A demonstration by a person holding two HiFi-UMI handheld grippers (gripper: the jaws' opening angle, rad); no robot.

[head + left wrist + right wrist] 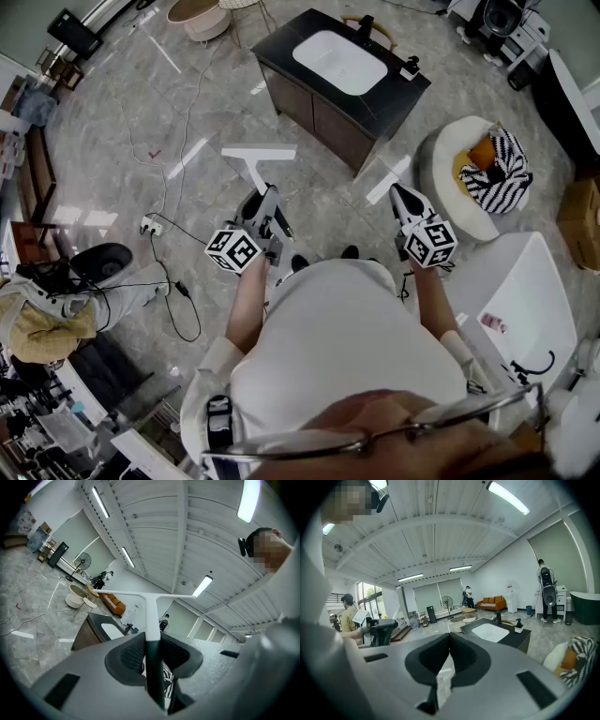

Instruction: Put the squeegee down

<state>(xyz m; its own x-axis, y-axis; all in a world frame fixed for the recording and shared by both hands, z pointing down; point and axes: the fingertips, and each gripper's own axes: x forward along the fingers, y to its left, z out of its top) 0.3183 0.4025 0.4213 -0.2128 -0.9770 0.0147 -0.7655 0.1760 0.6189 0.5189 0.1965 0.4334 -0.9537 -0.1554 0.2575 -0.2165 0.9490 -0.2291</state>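
A white squeegee [257, 156] with a T-shaped blade and a dark green lower handle is held in the air above the marble floor. My left gripper [267, 204] is shut on its handle. In the left gripper view the squeegee [150, 613] stands straight up between the pads, its blade across the top, with the left gripper [152, 649] clamped on the dark part. My right gripper [405, 199] is level with it on the right, apart from the squeegee. The right gripper [450, 641] has its pads meeting and nothing between them.
A dark vanity with a white sink [342, 66] stands ahead. To the right are a round white seat with a striped cushion [473, 173] and a white tub [520, 300]. Cables and a power strip [150, 225] lie on the floor at left, near a fan [98, 262].
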